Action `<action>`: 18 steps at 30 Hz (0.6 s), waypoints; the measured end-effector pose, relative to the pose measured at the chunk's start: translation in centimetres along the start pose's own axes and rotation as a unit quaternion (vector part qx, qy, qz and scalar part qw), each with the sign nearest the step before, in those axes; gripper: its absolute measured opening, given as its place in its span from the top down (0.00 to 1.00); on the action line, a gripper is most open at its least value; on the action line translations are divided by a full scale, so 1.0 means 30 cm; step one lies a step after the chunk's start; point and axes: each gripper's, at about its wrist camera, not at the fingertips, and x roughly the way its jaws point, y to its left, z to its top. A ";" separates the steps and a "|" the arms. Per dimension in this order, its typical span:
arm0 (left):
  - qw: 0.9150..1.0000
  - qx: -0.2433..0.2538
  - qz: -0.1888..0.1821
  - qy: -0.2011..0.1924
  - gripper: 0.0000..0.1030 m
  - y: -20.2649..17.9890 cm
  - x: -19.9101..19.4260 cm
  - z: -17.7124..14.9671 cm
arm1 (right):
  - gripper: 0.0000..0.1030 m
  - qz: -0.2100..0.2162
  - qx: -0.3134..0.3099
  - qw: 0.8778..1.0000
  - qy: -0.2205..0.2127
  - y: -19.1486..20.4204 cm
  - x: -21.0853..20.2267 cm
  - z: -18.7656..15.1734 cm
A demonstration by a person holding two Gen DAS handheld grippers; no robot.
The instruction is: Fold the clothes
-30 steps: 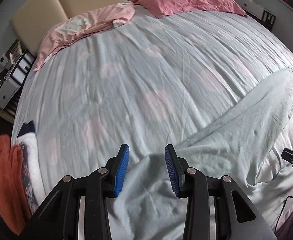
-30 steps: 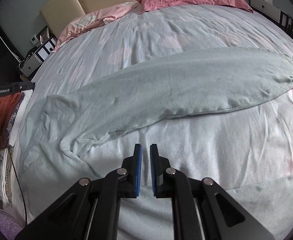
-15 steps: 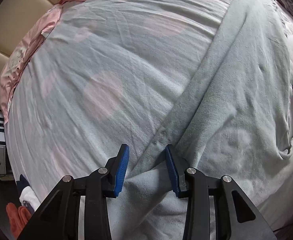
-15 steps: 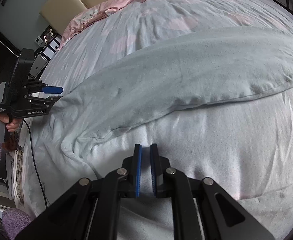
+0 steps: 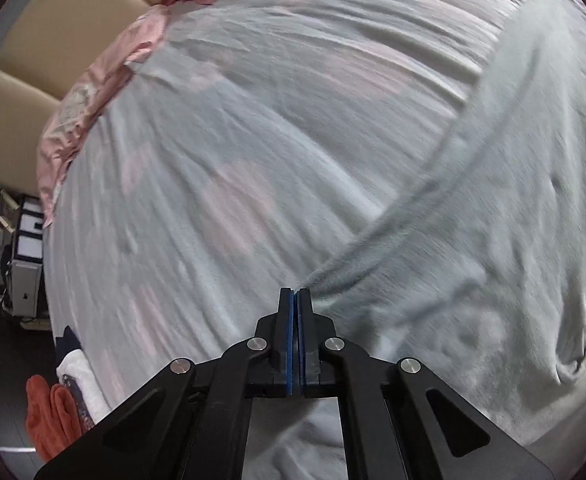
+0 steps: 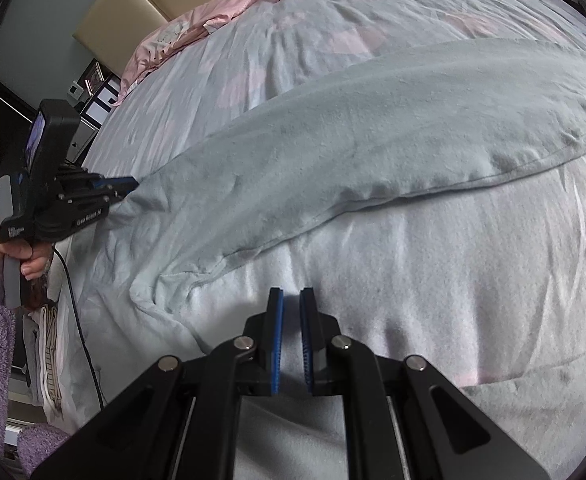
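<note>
Fleecy garment [image 6: 373, 152] corner pinched by left tool [image 5: 295, 294].

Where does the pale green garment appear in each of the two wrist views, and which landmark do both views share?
Left wrist view: the pale green garment fills the right side, its corner reaching the shut left gripper.
Right wrist view: the pale green garment lies across the middle; the left gripper pinches its left corner.
Shared landmark: the pink pillows at the headboard.

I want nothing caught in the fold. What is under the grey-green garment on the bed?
Around the grey-green garment only the pale duvet shows. Whatever lies directly beneath it is covered.
</note>
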 end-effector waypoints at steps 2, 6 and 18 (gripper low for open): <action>0.999 -0.038 0.019 -0.002 1.00 0.061 0.010 0.044 | 0.91 0.000 0.001 1.000 0.000 -0.002 0.001 -0.001; 0.996 -0.061 0.052 0.024 1.00 0.106 0.083 0.084 | 0.91 0.002 0.003 1.000 0.002 -0.010 0.005 -0.002; 0.998 -0.008 -0.052 0.033 0.48 0.128 -0.011 -0.067 | 0.92 0.007 0.010 1.000 0.005 -0.009 0.013 0.005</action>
